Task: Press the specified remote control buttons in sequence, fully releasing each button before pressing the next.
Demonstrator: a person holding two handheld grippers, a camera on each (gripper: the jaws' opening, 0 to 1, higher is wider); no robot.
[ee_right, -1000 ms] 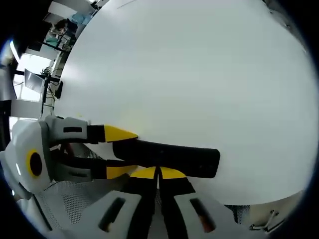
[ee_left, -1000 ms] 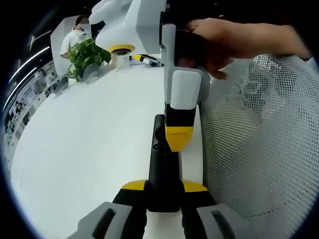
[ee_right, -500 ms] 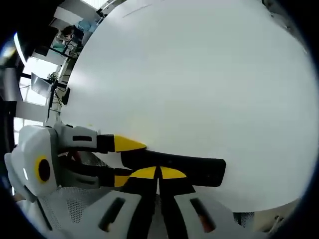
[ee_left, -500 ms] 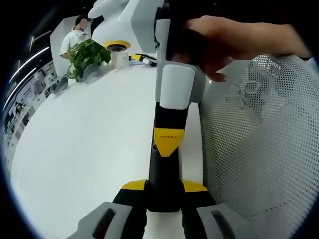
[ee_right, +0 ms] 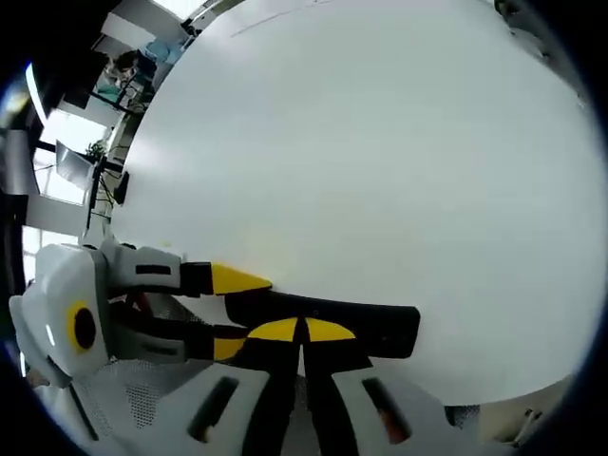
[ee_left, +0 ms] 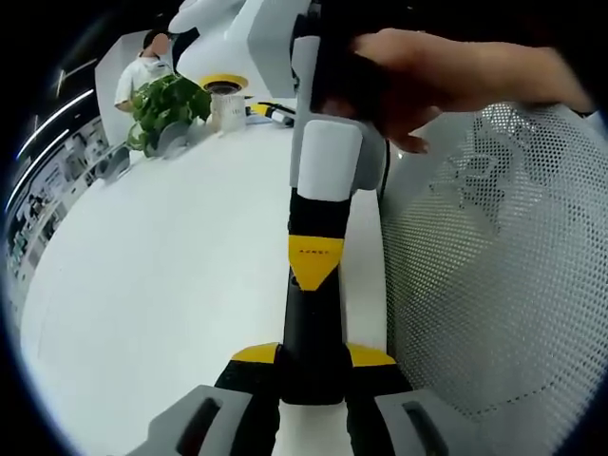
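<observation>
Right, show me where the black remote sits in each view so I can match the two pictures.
Left gripper view: the remote runs up from bottom centre, clamped by the left gripper, with the right gripper pressing on it from above.
Right gripper view: it lies across lower centre, left gripper on its left end.
Shared landmark: the white table.

— What is carrying everything?
— A smooth white table [ee_left: 171, 256], with a slim black remote control [ee_left: 309, 323] lying near its edge.
— And the far edge?
— A leafy green potted plant [ee_left: 163, 109] is sitting there.
</observation>
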